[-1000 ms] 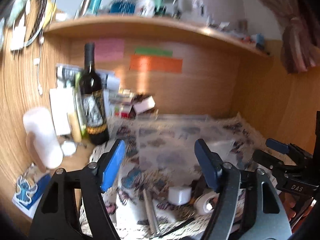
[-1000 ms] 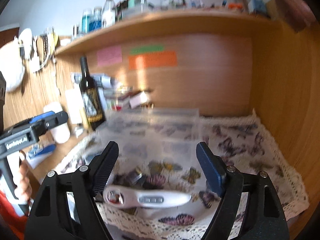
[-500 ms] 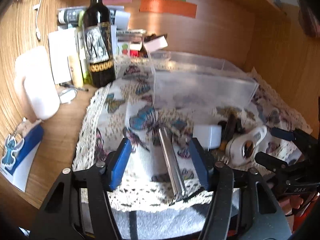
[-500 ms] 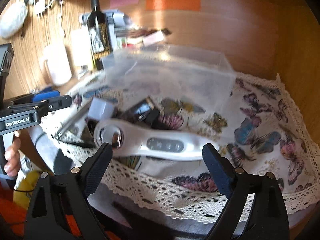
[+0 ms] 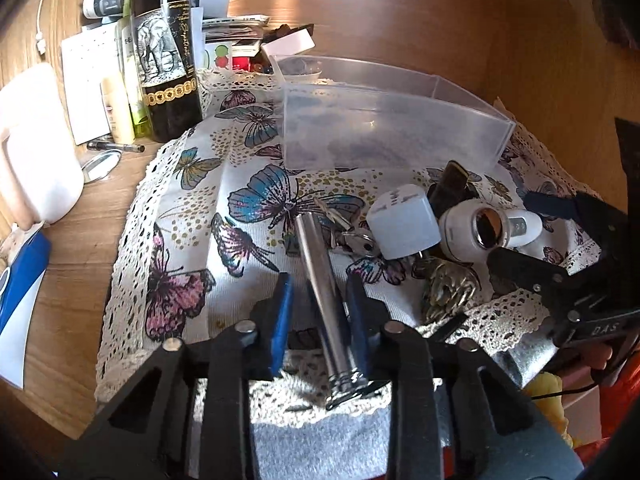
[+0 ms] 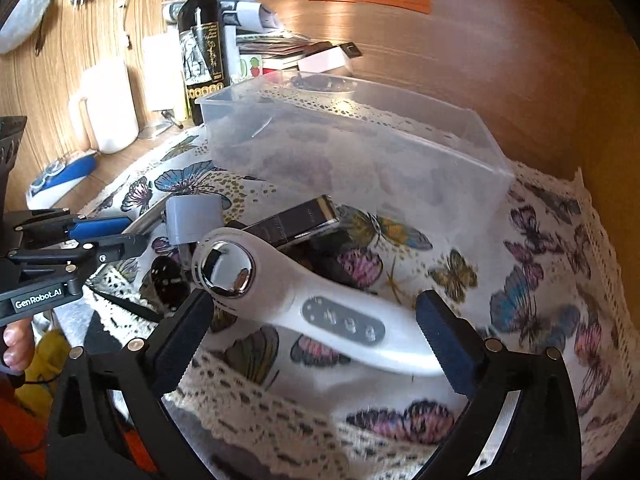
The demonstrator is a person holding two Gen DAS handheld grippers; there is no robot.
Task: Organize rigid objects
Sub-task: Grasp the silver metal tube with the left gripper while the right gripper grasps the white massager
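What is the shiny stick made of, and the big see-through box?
The shiny stick between the left tongs looks like polished metal: silvery, with bright mirror-like streaks along it. The see-through box looks like frosted, clear plastic: you can dimly see the butterfly cloth through its thin, hazy walls. Neither is certain from looks alone.
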